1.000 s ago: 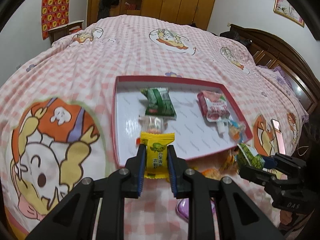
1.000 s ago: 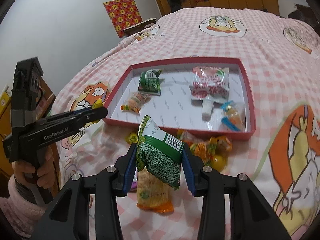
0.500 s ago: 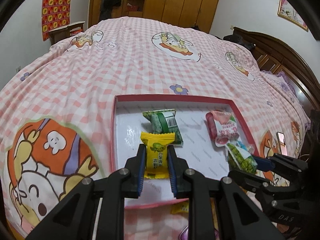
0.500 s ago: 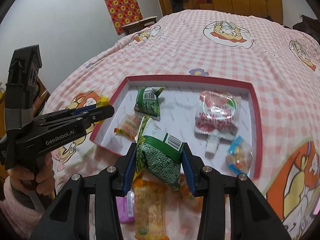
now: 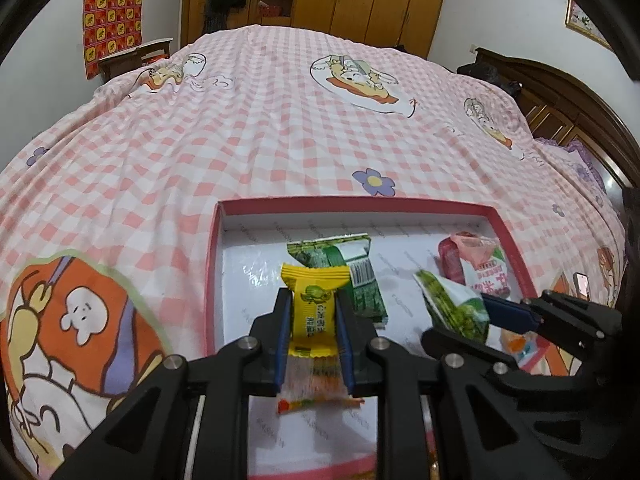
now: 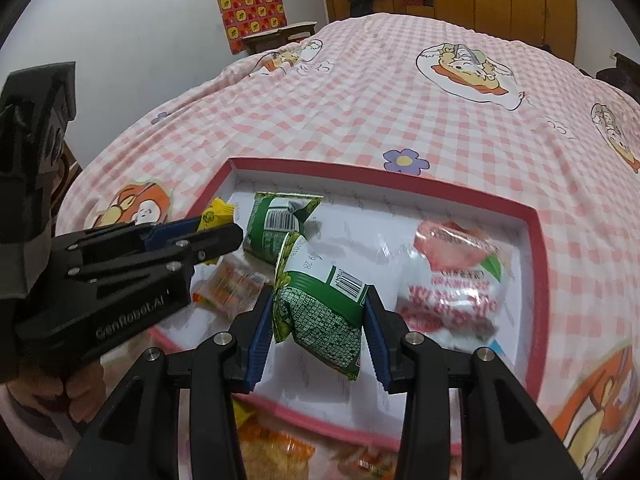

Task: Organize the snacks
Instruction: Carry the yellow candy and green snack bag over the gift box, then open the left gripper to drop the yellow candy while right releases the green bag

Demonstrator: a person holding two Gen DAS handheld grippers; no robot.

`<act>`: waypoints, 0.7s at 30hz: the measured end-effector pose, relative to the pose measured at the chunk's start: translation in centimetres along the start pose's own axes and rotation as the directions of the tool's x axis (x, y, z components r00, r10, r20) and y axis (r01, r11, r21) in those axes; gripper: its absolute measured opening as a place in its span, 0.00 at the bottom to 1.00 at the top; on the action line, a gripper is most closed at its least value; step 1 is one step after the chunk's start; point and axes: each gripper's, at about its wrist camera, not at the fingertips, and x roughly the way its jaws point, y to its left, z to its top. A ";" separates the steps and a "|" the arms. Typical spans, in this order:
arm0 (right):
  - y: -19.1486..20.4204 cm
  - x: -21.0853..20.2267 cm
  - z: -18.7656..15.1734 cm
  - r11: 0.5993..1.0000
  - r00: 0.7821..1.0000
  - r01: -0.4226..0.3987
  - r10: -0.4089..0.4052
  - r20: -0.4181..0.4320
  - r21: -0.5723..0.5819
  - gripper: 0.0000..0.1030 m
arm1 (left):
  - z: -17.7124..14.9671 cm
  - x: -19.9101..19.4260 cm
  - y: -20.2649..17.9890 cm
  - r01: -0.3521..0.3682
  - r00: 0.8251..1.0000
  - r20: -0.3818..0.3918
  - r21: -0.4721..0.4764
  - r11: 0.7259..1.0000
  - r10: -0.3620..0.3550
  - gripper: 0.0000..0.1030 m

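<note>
**Snack sort: partly done, two packets in transit over the box**

Status, as judged from the current views:
- Already laid in the red-rimmed box (image 6: pixel 534 216): a green packet (image 6: pixel 276 224) toward the far left corner, a red-and-white pouch (image 6: pixel 452 280) on the right side, an orange-and-clear candy wrapper (image 6: pixel 228 284) near the left wall. A blue-tinted wrapper is partly seen at the near right edge; type cannot be told.
- The left gripper (image 5: pixel 311 330) is clamped on a yellow candy packet (image 5: pixel 313 304), held over the left half of the box, not yet released.
- The right gripper (image 6: pixel 318 328) is closed on a green pea-snack bag (image 6: pixel 320 312), held over the middle of the box, not yet set down.
- Left to do: both held items to be dropped, and several orange/yellow packets (image 6: pixel 276 452) on the bed just outside the near edge of the box are yet to be collected.

Readable text:
- "GenRobot.AI" is printed on the left gripper body, seen from the right wrist view.
- Barcodes on both green packs; a date code ending "28" on the held bag, rest not legible.
- Chinese characters on the yellow packet and the red pouch; too small to be read.
</note>
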 end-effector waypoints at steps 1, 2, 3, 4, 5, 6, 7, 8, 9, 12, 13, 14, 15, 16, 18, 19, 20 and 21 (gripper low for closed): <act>-0.1 0.4 0.2 1.000 1.000 0.005 -0.005 0.001 -0.004 0.42 | 0.1 0.2 0.0 -0.009 1.000 -0.001 0.005 1.000 0.009 0.21; -0.1 0.6 0.4 1.000 1.000 0.011 -0.011 0.001 -0.006 0.42 | 0.1 0.4 0.0 -0.014 1.000 0.001 0.010 1.000 0.014 0.21; -0.2 0.9 0.6 1.000 1.000 0.020 -0.020 0.002 -0.006 0.42 | 0.3 0.7 -0.1 -0.020 1.000 0.007 0.018 1.000 0.020 0.21; -0.4 1.2 0.7 1.000 1.000 0.025 -0.025 0.000 -0.005 0.42 | 0.4 0.8 -0.2 -0.024 1.000 0.010 0.023 0.999 0.023 0.21; -0.5 1.4 0.8 1.000 1.000 0.028 -0.028 -0.001 -0.004 0.42 | 0.5 0.8 -0.2 -0.025 1.000 0.012 0.026 0.999 0.024 0.21; -0.7 1.7 1.0 0.999 0.999 0.032 -0.032 -0.005 -0.003 0.42 | 0.6 0.9 -0.2 -0.025 1.000 0.015 0.028 0.999 0.025 0.21; -0.7 1.9 1.1 0.999 0.999 0.034 -0.034 -0.006 -0.002 0.42 | 0.8 1.1 -0.2 -0.024 1.000 0.015 0.029 0.999 0.023 0.21; -0.9 2.2 1.2 0.999 0.999 0.036 -0.036 -0.009 -0.001 0.42 | 0.8 1.3 -0.3 -0.022 1.000 0.015 0.027 0.999 0.022 0.21; -1.0 2.4 1.3 0.999 0.999 0.038 -0.038 -0.010 0.000 0.42 | 1.0 1.5 -0.2 -0.021 1.000 0.014 0.025 0.999 0.021 0.21; -1.4 3.0 1.4 0.999 0.999 0.041 -0.041 -0.013 0.007 0.42 | 1.2 1.8 -0.3 -0.016 1.000 0.015 0.022 1.000 0.015 0.21; -1.3 2.9 1.4 0.999 0.999 0.046 -0.046 -0.008 0.004 0.42 | 1.3 1.9 -0.3 -0.015 1.000 0.015 0.022 1.000 0.015 0.21; -1.5 3.0 1.4 0.998 0.998 0.056 -0.056 -0.002 -0.001 0.42 | 1.4 2.1 -0.4 -0.016 1.000 0.015 0.022 1.000 0.015 0.21; -1.6 3.2 1.5 0.998 0.998 0.063 -0.063 0.001 -0.002 0.42 | 1.4 2.2 -0.4 -0.016 1.000 0.014 0.022 1.000 0.016 0.21; -1.7 3.3 1.5 0.998 0.998 0.064 -0.064 0.003 -0.002 0.42 | 1.5 2.3 -0.4 -0.016 1.000 0.013 0.020 1.000 0.015 0.21; -1.9 3.5 1.6 0.998 0.998 0.063 -0.063 0.005 0.001 0.42 | 1.5 2.5 -0.3 -0.011 1.000 0.011 0.013 1.000 0.011 0.21; -2.0 3.5 1.6 0.998 0.998 0.063 -0.063 0.006 0.003 0.42 | 1.5 2.5 -0.3 -0.010 1.000 0.011 0.011 1.000 0.010 0.21; -2.1 3.6 1.7 0.998 0.998 0.062 -0.062 0.008 0.005 0.42 | 1.4 2.5 -0.2 -0.008 1.000 0.012 0.010 1.000 0.008 0.21; -2.1 3.6 1.7 0.998 0.998 0.061 -0.061 0.008 0.005 0.42 | 1.4 2.6 -0.1 -0.005 1.000 0.010 0.006 1.000 0.005 0.21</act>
